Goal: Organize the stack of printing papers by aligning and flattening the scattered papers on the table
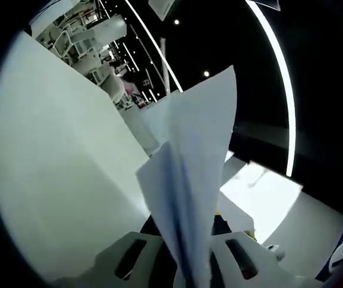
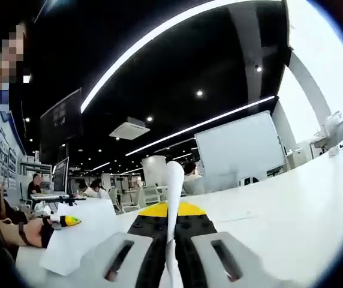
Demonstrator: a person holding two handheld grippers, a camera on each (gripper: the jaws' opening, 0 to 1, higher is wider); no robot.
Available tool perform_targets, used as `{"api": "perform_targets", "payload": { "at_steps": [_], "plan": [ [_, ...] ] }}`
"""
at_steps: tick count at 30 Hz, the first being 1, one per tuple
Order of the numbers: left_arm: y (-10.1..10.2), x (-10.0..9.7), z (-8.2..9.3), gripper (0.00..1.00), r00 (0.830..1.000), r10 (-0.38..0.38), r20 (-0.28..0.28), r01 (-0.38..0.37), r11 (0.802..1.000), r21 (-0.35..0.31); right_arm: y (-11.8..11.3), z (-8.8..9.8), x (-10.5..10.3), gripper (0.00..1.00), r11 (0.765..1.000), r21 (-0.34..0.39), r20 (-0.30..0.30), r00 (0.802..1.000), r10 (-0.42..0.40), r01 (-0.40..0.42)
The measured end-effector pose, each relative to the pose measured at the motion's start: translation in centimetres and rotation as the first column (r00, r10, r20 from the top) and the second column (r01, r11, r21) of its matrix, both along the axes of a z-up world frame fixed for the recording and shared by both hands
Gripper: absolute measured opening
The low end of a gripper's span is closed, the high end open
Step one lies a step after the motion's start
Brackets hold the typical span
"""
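Both views: dark ceiling, lit by long LED strip lights [image 2: 159, 33] and small recessed spotlights [image 2: 199, 93] — strips blow out to pure white. Strong fisheye: straight strips bend into arcs, worst near the edges. In the left gripper view the bench [image 1: 63, 180] reads pale grey-green, evenly lit, no hard shadows; the held paper [image 1: 192, 174] is close and soft, with blue-grey shading in its folds. In the right gripper view the bench [image 2: 291, 210] is bright, near overexposed at the right edge; the sheet edge [image 2: 172, 198] between the claws is blurred. The background office is soft, low detail.
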State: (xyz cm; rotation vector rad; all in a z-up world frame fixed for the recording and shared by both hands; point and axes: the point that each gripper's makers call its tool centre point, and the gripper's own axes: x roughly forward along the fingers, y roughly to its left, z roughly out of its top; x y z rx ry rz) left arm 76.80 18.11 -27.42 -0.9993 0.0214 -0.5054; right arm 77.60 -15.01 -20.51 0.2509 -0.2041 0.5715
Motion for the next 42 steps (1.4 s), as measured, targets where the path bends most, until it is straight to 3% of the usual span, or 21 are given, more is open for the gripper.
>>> {"api": "perform_targets", "payload": {
  "at_steps": [20,37,42],
  "plan": [
    [0.3,0.2,-0.2,0.07,1.0,-0.001,-0.002,0.001,1.0,0.001,1.4,2.2,-1.6,0.0,0.998,-0.064,0.099,0.995,-0.001,0.007],
    [-0.1,0.5,-0.4,0.07,1.0,0.007,-0.008,-0.007,1.0,0.019,0.4,6.3,-1.3,0.0,0.999,-0.03,0.167,0.986,-0.026,0.032],
    [-0.2,0.8,-0.6,0.07,1.0,0.006,-0.009,-0.006,1.0,0.023,1.2,6.9,-1.2,0.0,0.999,-0.03,0.178,0.984,-0.009,0.015]
  ]
}}
